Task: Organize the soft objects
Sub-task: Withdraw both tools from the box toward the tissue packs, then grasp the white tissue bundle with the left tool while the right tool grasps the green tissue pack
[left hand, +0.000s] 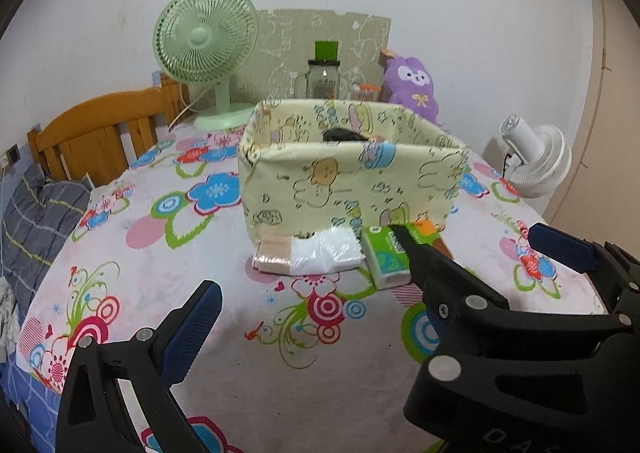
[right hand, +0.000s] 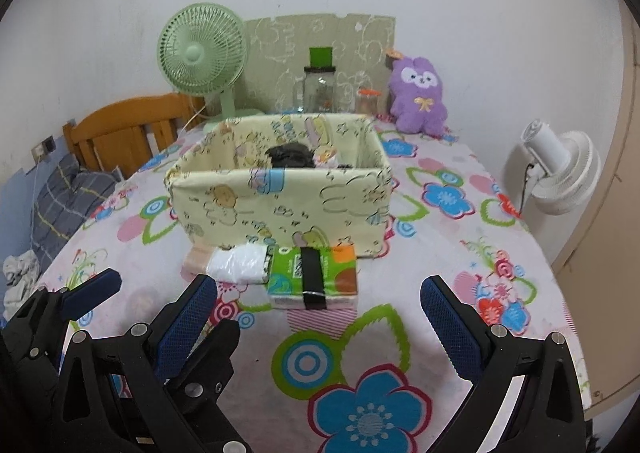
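Observation:
A pale yellow fabric storage box (left hand: pixel 344 189) (right hand: pixel 280 205) with cartoon prints stands on the flowered table; a dark soft item (right hand: pixel 290 155) lies inside. In front of it lie a green tissue pack (right hand: pixel 312 279) (left hand: pixel 386 257) with a black strap and a pink pack in clear white plastic (left hand: pixel 308 253) (right hand: pixel 236 263). A purple plush toy (right hand: pixel 418 97) (left hand: pixel 414 85) sits at the back right. My left gripper (left hand: pixel 316 327) is open and empty before the packs. My right gripper (right hand: pixel 320 323) is open and empty, just short of the tissue pack; it also shows in the left wrist view (left hand: pixel 468 249).
A green desk fan (left hand: pixel 206 49) stands back left, a glass jar (left hand: pixel 323 79) with a green card and a small orange-lidded jar (right hand: pixel 368 101) by a patterned board. A white fan (right hand: pixel 560 173) is off the right edge. A wooden bed frame (left hand: pixel 104 129) and grey bedding are left.

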`<state>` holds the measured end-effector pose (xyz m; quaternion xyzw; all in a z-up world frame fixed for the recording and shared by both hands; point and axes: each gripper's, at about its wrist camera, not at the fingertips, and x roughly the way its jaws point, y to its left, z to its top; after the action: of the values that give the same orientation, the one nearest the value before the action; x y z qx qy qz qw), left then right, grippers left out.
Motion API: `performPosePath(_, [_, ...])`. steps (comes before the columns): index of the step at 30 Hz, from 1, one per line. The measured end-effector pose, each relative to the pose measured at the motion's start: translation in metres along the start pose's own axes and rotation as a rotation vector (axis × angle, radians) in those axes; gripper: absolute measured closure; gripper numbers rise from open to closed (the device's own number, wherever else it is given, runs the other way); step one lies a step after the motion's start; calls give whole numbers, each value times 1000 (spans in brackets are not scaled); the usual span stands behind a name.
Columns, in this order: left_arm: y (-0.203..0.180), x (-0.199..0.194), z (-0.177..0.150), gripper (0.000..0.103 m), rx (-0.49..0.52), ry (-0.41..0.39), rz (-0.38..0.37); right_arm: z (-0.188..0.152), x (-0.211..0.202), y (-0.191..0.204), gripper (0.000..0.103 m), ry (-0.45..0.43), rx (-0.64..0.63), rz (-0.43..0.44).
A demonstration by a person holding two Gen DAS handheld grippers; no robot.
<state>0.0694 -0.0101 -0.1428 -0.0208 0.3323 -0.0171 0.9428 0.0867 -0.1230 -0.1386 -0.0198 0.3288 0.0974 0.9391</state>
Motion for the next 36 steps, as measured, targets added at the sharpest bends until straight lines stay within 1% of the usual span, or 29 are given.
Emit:
performPosePath(10, [6,23,-6,2,-6,60,1,-7,29,-1,0,75,20,18])
performPosePath(17, [11,39,-6,2,-4,98,11,-8,49,-2,2,117,29,14])
performPosePath(21, [12,47,-5,2,-2,119,11,-5,62,-3,5,142,35,10])
performPosePath(23, [11,51,-4,2,4,130,14,-5,68,-3,10,157,34,11])
performPosePath(27, [10,57,-3,2,16,147,13,-3,80,-3,12,187,38,18])
performPosePath(30, [11,63,-1,2,14,160,23,-3,86,-2,15,203,43,27])
performPosePath(34, [13,70,1,2,-4,183,20,-2,92,-2,22,221,46,35])
performPosePath(36, [12,72,2,2,-6,194,15,-2,93,-1,27,225,45,47])
